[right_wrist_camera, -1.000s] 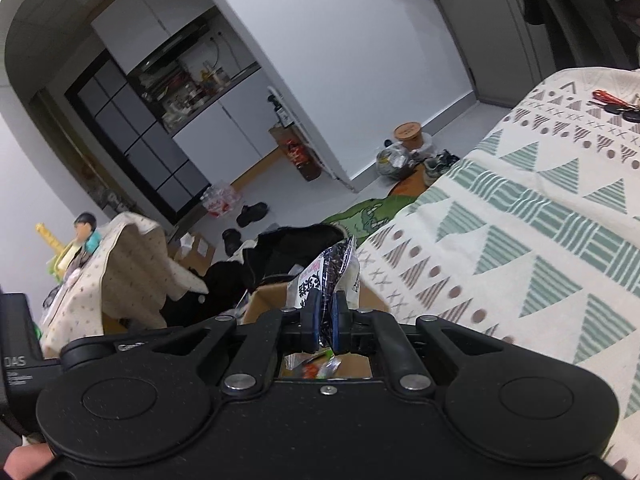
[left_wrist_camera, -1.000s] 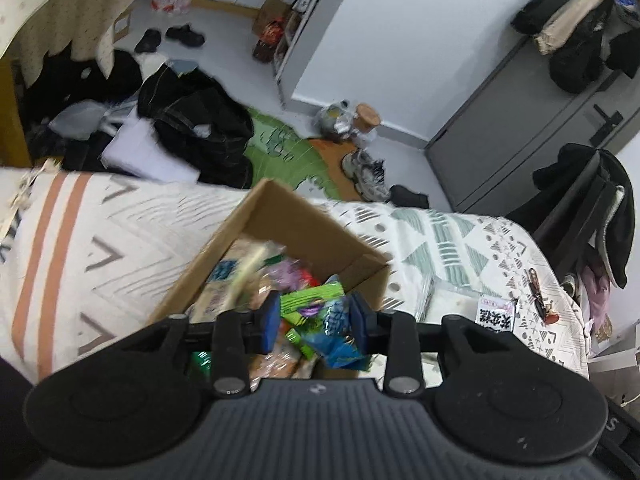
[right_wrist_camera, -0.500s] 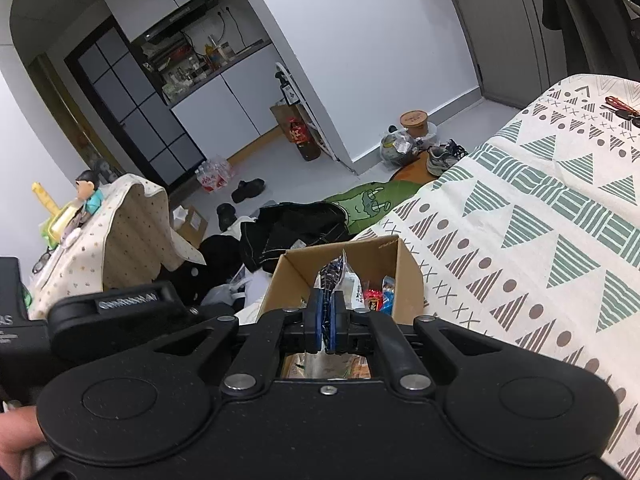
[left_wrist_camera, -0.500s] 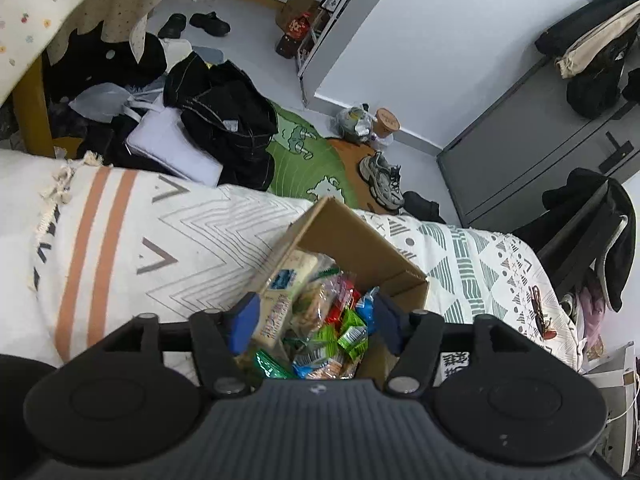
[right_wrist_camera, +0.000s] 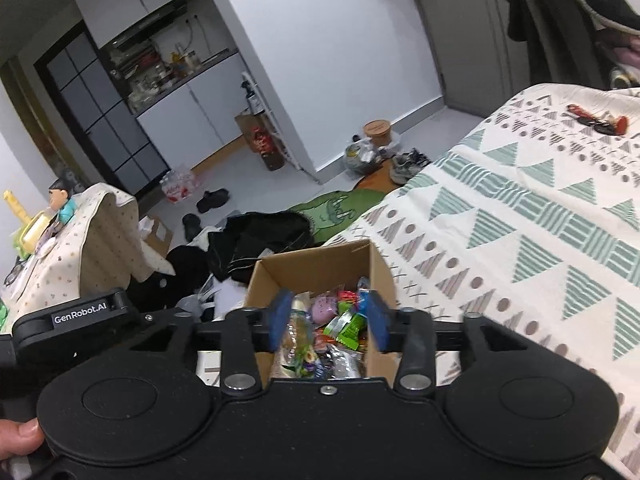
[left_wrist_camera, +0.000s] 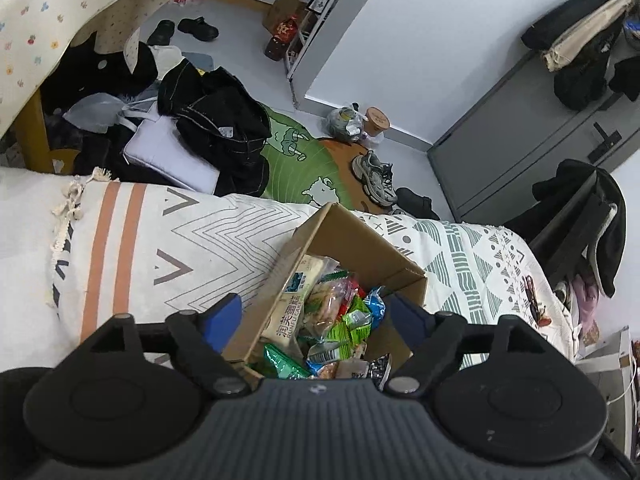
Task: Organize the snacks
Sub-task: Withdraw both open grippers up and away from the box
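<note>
An open cardboard box [left_wrist_camera: 352, 236] [right_wrist_camera: 320, 258] rests on the patterned bedspread, filled with several snack packets in green, blue, red and clear wrappers [left_wrist_camera: 340, 320] [right_wrist_camera: 340, 326]. A long pale cake packet [left_wrist_camera: 296, 300] leans against the box's left wall. My left gripper [left_wrist_camera: 316, 316] hovers over the box with its blue-padded jaws wide apart and nothing between them. My right gripper [right_wrist_camera: 329, 318] also hangs above the box, open, and the dark printed packet it carried lies among the snacks below. The left gripper's black body [right_wrist_camera: 80, 314] shows at the left in the right wrist view.
The bedspread [right_wrist_camera: 540, 216] stretches right, with a red and black tool [right_wrist_camera: 596, 118] lying on it. On the floor beyond the bed lie black clothes [left_wrist_camera: 216, 128], a green rug [left_wrist_camera: 304, 168] and shoes [left_wrist_camera: 374, 178]. A cloth-covered table [right_wrist_camera: 72, 248] stands at the left.
My right gripper opened and dropped the dark packet into the box. My left gripper spread wider, released its green and blue packets and drew back higher above the box.
</note>
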Motion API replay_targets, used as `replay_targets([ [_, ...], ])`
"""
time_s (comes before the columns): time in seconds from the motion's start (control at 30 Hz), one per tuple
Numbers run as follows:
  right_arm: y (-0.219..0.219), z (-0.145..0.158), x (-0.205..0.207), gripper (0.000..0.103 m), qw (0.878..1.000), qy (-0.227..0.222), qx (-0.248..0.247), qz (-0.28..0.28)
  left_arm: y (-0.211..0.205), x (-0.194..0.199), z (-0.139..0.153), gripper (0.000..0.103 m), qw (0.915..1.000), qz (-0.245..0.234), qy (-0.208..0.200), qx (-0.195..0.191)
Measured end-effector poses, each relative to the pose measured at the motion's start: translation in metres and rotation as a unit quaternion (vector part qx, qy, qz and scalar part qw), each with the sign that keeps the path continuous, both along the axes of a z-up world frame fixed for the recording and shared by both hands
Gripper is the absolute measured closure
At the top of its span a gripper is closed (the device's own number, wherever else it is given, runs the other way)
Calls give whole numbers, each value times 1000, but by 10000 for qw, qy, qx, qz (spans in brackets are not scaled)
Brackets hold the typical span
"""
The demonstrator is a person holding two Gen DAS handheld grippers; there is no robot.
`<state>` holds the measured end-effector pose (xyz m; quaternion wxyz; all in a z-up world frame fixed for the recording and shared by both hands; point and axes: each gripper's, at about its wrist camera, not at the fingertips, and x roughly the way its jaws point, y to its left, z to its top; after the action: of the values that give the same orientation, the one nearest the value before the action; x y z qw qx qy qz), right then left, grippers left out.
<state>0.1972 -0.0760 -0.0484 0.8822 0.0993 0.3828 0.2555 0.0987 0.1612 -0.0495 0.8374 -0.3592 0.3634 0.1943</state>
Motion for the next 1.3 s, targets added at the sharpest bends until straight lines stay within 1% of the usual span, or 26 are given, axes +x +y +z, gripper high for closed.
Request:
replay_targets([
  [0.03, -3, 1, -2, 46, 10000, -16, -26, -65, -1, 0, 2, 19, 10000, -38, -7, 3],
  [0.13, -12, 3, -8, 45, 9999, 48, -14, -158, -3, -2, 5, 14, 9999, -116, 14, 43],
  [0.37, -35, 10, -22, 33, 9993, 51, 43, -358, -21, -4, 18, 13, 9980, -520, 94, 360],
  [0.57, -51, 19, -33, 16, 9992, 66, 144, -358, -43, -12, 35, 13, 9934, -879, 101, 733],
  [0.63, -56, 23, -38, 8, 9993, 69, 157, -344, -49, -15, 39, 12, 9921, -959, 124, 801],
  [0.77, -63, 28, -46, 1, 9996, 63, 105, -270, -60, -23, 44, 10, 9879, -1173, 197, 998],
  [0.83, -65, 30, -49, 0, 9997, 82, 66, -223, -66, -26, 46, 8, 9856, -1260, 264, 1093],
  [1.13, -76, 35, -70, 0, 9998, 105, -131, -106, -77, -44, 59, 8, 9769, -1564, 316, 1422],
  [1.3, -80, 37, -80, 0, 9996, 89, -267, -93, -75, -56, 62, 7, 9745, -1649, 341, 1481],
])
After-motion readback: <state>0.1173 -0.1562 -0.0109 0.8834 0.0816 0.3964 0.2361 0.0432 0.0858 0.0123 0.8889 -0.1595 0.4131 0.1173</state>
